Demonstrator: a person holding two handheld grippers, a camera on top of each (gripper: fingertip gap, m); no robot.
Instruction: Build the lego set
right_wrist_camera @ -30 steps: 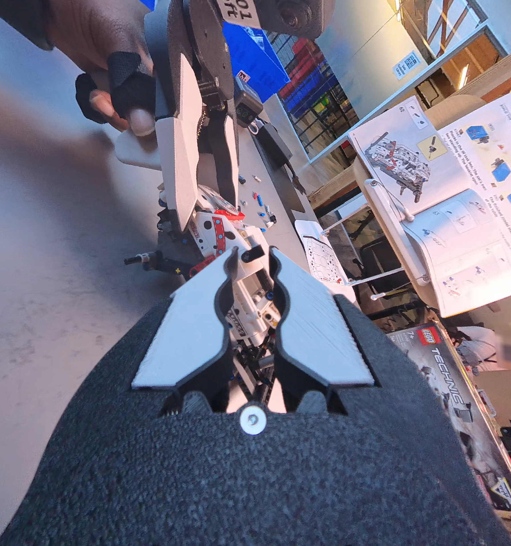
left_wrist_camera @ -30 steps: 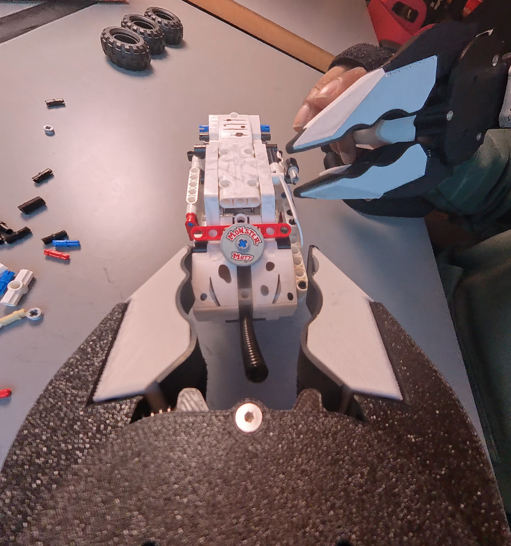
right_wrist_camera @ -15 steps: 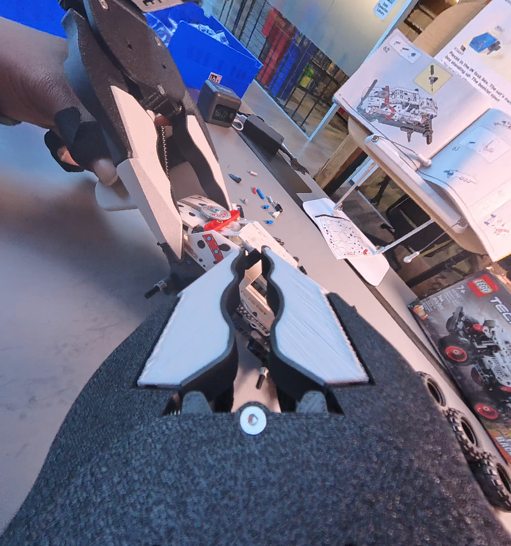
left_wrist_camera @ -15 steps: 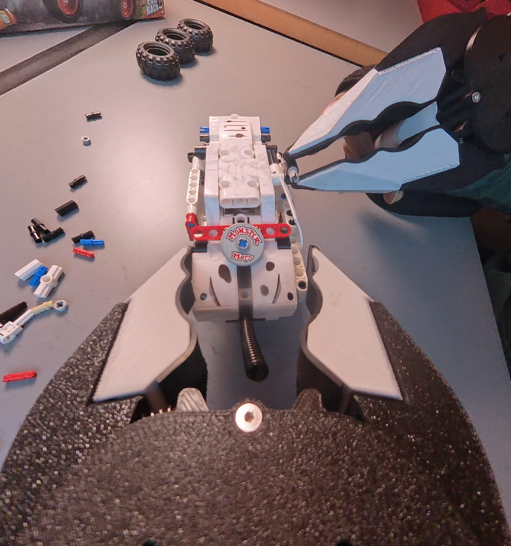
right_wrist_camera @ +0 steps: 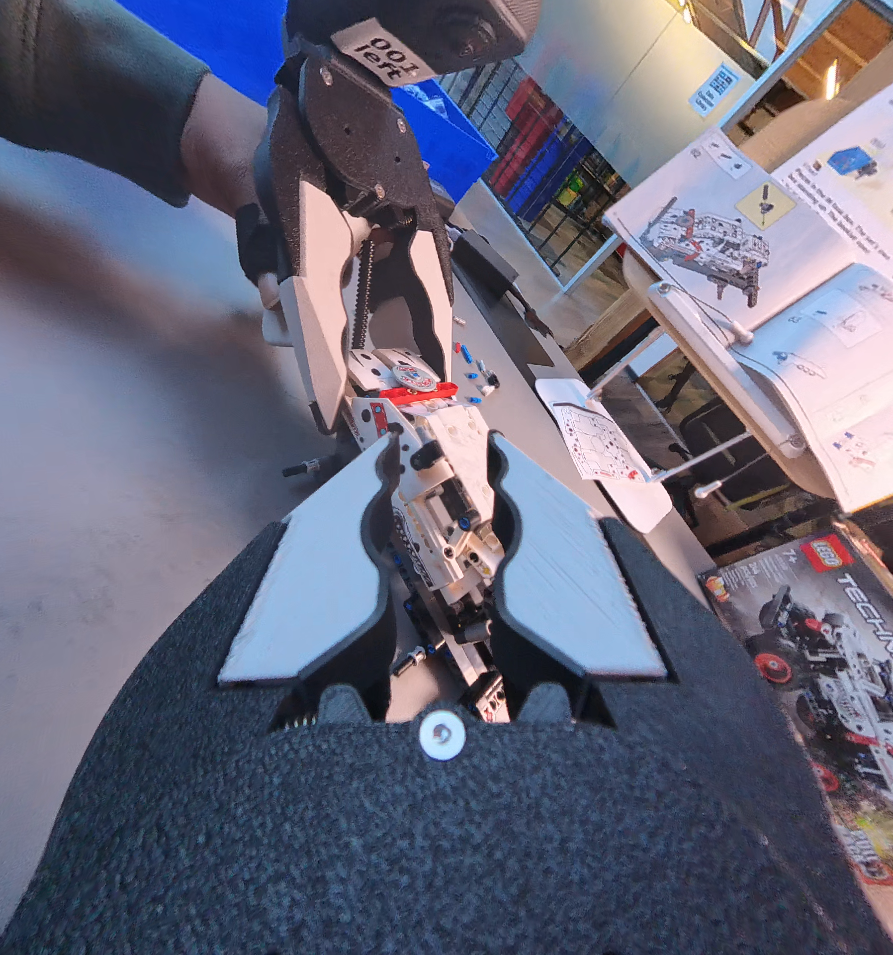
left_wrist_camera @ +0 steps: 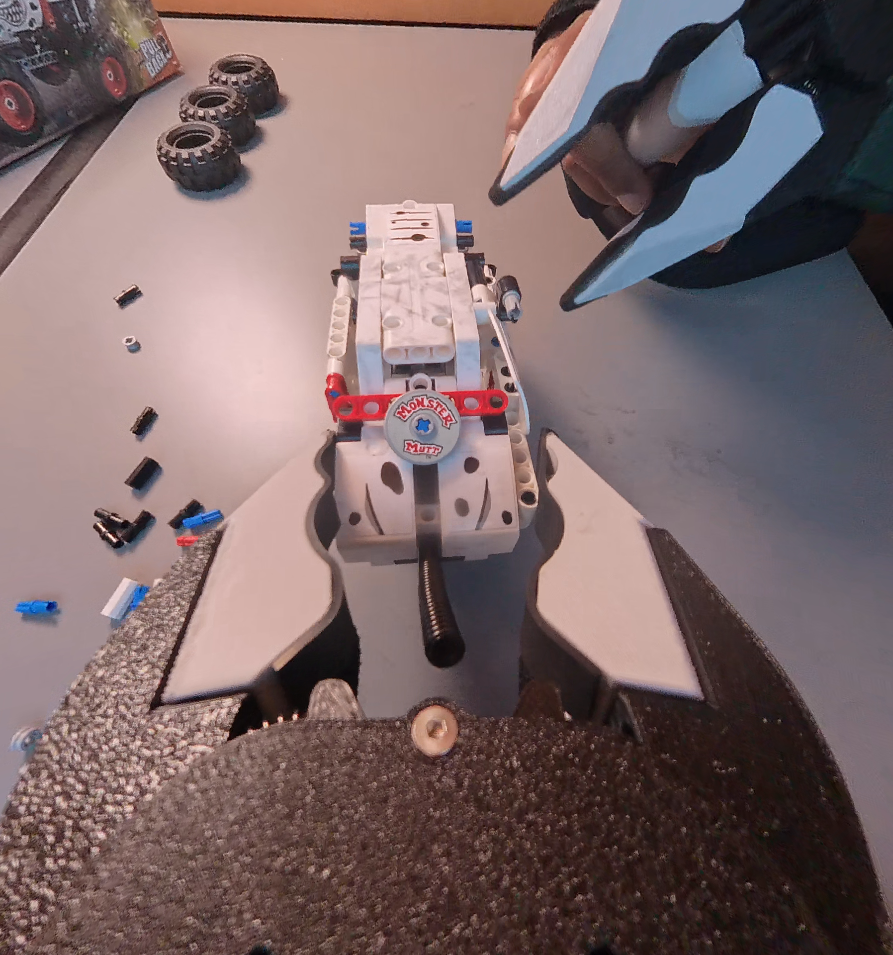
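Grey-faced fingers of the left gripper [left_wrist_camera: 436, 460] were clamped on the back end of the white truck body [left_wrist_camera: 418, 330], one finger on each side panel, holding it steady on the grey table [left_wrist_camera: 692, 413]. The right gripper [left_wrist_camera: 529, 248] hung just off the body's far right side, jaws spread and nothing in them, tips close to a little black axle stub [left_wrist_camera: 509, 297] but not touching it.

Handling-wise, I'd guess the body was light, rigid plastic, pretty slick on those smooth panels. It's all pinned together, so squeezing too hard or twisting could pop a beam loose. The flat side panels looked like the safest place to grab; the red beam [left_wrist_camera: 417, 404] with its round badge and the floppy black ribbed hose [left_wrist_camera: 436, 615] looked like the bits to avoid.

Further out were three black tires [left_wrist_camera: 212, 119], loose pins [left_wrist_camera: 124, 524] and the set's box [left_wrist_camera: 46, 72]. An instruction booklet [right_wrist_camera: 770, 248] stood open opposite.
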